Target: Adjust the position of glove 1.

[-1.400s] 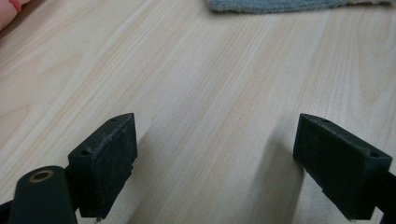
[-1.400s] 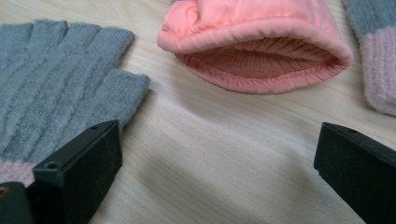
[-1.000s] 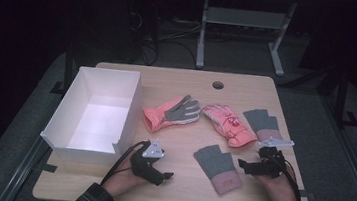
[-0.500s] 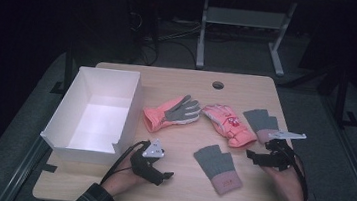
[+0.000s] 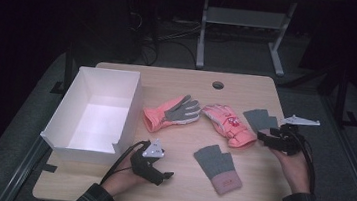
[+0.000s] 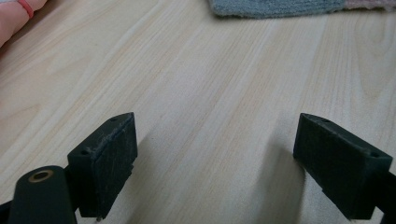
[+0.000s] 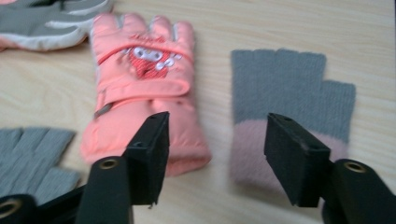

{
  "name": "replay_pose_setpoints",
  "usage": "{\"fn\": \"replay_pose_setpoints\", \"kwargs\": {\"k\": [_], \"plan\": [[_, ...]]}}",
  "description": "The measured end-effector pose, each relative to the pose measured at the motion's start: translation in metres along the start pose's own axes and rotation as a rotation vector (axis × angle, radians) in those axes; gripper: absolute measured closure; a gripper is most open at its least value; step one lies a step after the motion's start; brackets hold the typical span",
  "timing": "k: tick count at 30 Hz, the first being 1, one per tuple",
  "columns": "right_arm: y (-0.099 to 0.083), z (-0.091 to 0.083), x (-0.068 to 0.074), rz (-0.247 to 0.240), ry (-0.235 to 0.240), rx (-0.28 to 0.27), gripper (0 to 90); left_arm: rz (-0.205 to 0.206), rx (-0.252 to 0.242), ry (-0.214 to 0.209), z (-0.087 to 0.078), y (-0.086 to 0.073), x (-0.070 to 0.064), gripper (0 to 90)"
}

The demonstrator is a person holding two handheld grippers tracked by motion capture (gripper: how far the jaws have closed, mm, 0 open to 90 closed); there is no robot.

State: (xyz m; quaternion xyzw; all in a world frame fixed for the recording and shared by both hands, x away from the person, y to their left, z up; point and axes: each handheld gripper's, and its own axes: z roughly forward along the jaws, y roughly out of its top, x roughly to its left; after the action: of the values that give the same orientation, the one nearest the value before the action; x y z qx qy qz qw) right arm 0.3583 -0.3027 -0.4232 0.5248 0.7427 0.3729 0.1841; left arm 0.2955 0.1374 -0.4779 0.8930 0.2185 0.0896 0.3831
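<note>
Four gloves lie on the wooden table (image 5: 178, 83): a pink glove with a grey palm (image 5: 172, 112), a pink cartoon-print glove (image 5: 226, 125), a grey fingerless glove (image 5: 260, 120) at the right, and a grey fingerless glove with a pink cuff (image 5: 218, 167) nearer the front. My right gripper (image 5: 272, 139) stands open just before the right grey glove. In the right gripper view its jaws frame the gap between the cartoon glove (image 7: 144, 88) and the grey glove (image 7: 289, 102). My left gripper (image 5: 164, 175) rests open on bare wood at the front left, empty (image 6: 217, 135).
A white open box (image 5: 90, 111) stands along the table's left side, close behind my left hand. A round cable hole (image 5: 218, 85) sits near the far edge. A metal frame (image 5: 244, 32) and cables lie on the dark floor beyond the table.
My right gripper has moved away from the person, from beside the front grey glove up to the right grey glove. The left gripper has stayed put.
</note>
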Motion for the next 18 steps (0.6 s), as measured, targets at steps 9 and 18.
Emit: {"fn": "replay_pose_setpoints", "kwargs": {"k": [9, 18], "plan": [[0.014, 0.017, -0.021, 0.045, -0.041, -0.003, 51.4, 0.001, 0.004, -0.001, 0.0, 0.0, 0.0, 12.8], [0.01, 0.042, -0.04, 0.081, -0.097, 0.011, 57.2, 0.0, 0.003, -0.001, 0.0, 0.0, 0.0, 12.8]]}}
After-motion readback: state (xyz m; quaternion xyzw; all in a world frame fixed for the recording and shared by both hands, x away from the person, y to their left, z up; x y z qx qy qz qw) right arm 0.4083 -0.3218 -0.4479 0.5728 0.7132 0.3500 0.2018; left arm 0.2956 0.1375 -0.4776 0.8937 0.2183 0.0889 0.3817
